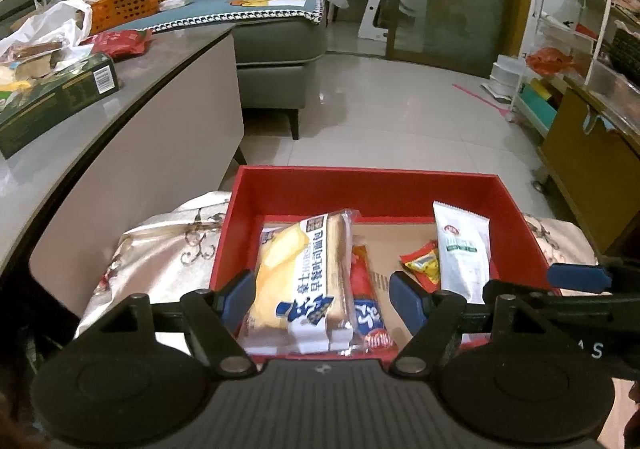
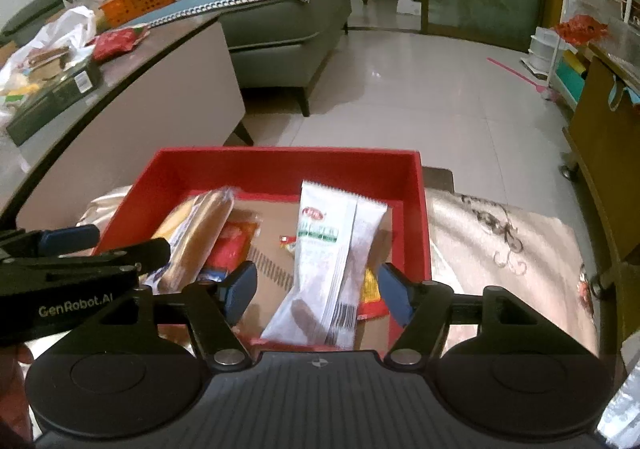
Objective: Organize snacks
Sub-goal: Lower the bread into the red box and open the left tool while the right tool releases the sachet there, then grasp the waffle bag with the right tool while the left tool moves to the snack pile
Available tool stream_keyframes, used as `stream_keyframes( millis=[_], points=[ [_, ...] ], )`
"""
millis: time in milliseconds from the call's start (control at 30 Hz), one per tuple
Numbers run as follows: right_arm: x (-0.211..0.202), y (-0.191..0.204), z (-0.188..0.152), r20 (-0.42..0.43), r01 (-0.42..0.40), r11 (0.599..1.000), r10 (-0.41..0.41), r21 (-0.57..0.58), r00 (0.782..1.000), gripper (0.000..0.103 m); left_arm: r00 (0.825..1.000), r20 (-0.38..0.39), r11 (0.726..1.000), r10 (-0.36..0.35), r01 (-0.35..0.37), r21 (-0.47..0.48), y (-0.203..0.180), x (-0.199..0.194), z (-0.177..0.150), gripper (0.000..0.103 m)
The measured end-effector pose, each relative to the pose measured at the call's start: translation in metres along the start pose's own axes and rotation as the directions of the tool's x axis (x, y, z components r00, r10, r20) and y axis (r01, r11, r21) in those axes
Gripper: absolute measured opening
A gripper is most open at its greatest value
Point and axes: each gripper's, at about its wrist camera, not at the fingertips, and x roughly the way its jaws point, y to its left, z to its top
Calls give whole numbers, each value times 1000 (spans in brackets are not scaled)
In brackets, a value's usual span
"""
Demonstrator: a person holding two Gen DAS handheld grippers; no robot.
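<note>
Snacks sit in the red box (image 1: 516, 217): toast bread pack (image 1: 300, 281) on the left, white wrapper (image 2: 332, 265) on the right. Left hand-held gripper (image 1: 324, 301) and right hand-held gripper (image 2: 318, 291) both hang part-open above them, gripping nothing.
</note>
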Motion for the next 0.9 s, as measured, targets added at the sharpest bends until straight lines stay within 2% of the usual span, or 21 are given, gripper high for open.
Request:
stream_keyframes(
  millis=[500, 700, 900],
  points=[
    [-25, 1, -44, -69, 15, 1000, -15, 4, 998, 78, 999, -44, 1000, -25, 25, 3, 9, -27, -34, 67],
    [-38, 4, -63, -90, 2, 1000, -1, 14, 996, 80, 998, -58, 999, -30, 32, 30, 7, -39, -51, 67],
    [-43, 10, -84, -134, -25, 1000, 27, 19, 991, 81, 995, -86, 999, -46, 48, 18, 8, -48, -63, 67]
  ],
)
